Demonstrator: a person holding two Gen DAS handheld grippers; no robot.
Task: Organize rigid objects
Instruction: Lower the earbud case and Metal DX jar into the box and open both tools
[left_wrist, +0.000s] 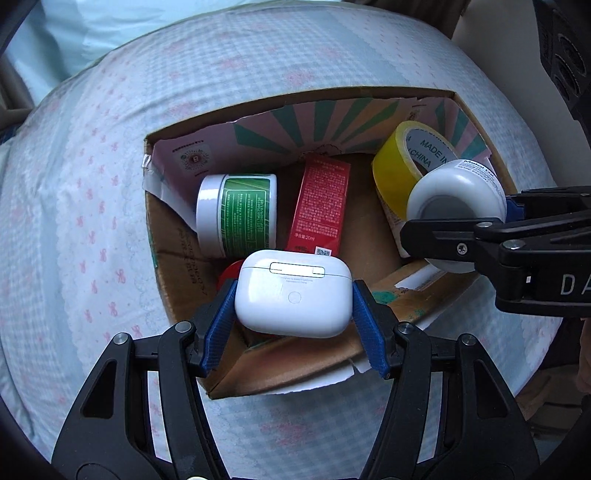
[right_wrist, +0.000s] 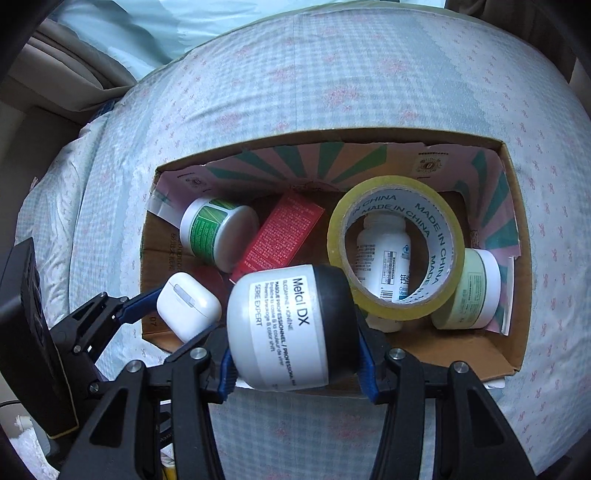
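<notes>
An open cardboard box (left_wrist: 295, 373) (right_wrist: 491, 354) sits on a bed. My left gripper (left_wrist: 293, 295) is shut on a white earbuds case (left_wrist: 293, 295) (right_wrist: 186, 304) over the box's near left edge. My right gripper (right_wrist: 291, 328) is shut on a white jar with a black lid (right_wrist: 284, 325) (left_wrist: 456, 199), labelled Metal DX, over the box's near edge. Inside lie a green-labelled jar (left_wrist: 238, 216) (right_wrist: 214, 230), a red carton (left_wrist: 321, 203) (right_wrist: 280, 230), a yellow tape roll (left_wrist: 399, 170) (right_wrist: 395, 245), a white bottle (right_wrist: 384, 251) and a pale green jar (right_wrist: 469, 291).
The bed has a light blue checked cover with pink bows (left_wrist: 92, 184) (right_wrist: 332, 74) all around the box. A pale blue pillow (right_wrist: 147, 26) lies at the far side. The box's inner flaps are pink with green rays (right_wrist: 332, 166).
</notes>
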